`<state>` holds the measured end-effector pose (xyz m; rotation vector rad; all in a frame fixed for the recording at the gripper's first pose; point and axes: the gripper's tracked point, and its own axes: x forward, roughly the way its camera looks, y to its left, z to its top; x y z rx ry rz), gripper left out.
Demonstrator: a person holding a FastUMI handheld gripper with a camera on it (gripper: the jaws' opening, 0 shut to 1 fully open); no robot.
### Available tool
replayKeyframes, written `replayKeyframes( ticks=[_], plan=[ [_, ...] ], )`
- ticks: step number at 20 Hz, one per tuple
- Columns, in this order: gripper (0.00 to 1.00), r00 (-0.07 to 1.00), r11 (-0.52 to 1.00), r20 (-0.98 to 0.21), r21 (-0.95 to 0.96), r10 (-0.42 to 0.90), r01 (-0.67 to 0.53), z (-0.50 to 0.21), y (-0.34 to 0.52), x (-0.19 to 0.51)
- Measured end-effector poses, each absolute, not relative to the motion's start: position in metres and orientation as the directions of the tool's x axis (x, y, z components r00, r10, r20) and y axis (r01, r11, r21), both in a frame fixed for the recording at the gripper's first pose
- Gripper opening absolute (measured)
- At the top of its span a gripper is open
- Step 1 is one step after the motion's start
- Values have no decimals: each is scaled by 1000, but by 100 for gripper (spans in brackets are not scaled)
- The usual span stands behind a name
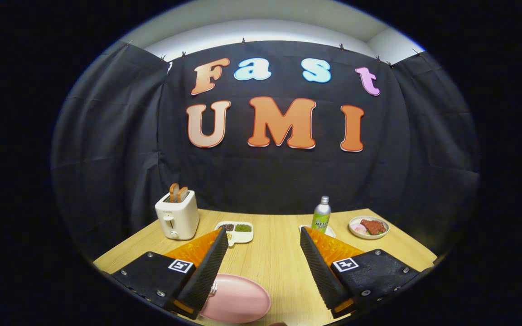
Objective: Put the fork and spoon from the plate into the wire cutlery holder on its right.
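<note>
Pink plate (238, 299) lies on the wooden surface (274, 258), low between the fingers of the claw (261, 253), nearer the left one; fork tines (213, 289) peek out at the plate's left rim beside that finger. Claw fingers stand wide apart, holding nothing. Beyond the plate sit a white toaster (177, 219) with bread, a divided dish (238, 230) just right of it, then a green bottle (321, 215) and a bowl of food (369, 227).

On the table (274, 258), a plate (238, 301) lies nearest, with toaster (177, 215) far left and bottle (321, 214) far right.
</note>
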<state>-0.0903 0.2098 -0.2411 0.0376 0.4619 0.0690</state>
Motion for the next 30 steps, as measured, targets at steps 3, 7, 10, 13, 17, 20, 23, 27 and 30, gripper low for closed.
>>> replayKeyframes(
  ticks=[3, 7, 10, 13, 17, 20, 23, 27, 30],
  plan=[
    [96, 827, 991, -547, 77, 131, -106, -282, 242, -108],
    [96, 728, 982, -663, 73, 178, -173, -331, 274, -134],
    [97, 640, 975, -745, 67, 189, -210, -366, 292, -153],
    [96, 558, 969, -806, 79, 200, -233, -393, 306, -169],
    [88, 457, 963, -869, 73, 190, -261, -419, 316, -186],
    [80, 394, 963, -900, 88, 187, -256, -433, 320, -197],
    [62, 350, 960, -918, 96, 187, -261, -442, 323, -203],
    [37, 307, 953, -933, 99, 189, -286, -449, 328, -212],
    [18, 294, 957, -937, 108, 188, -268, -450, 328, -212]
  ],
)
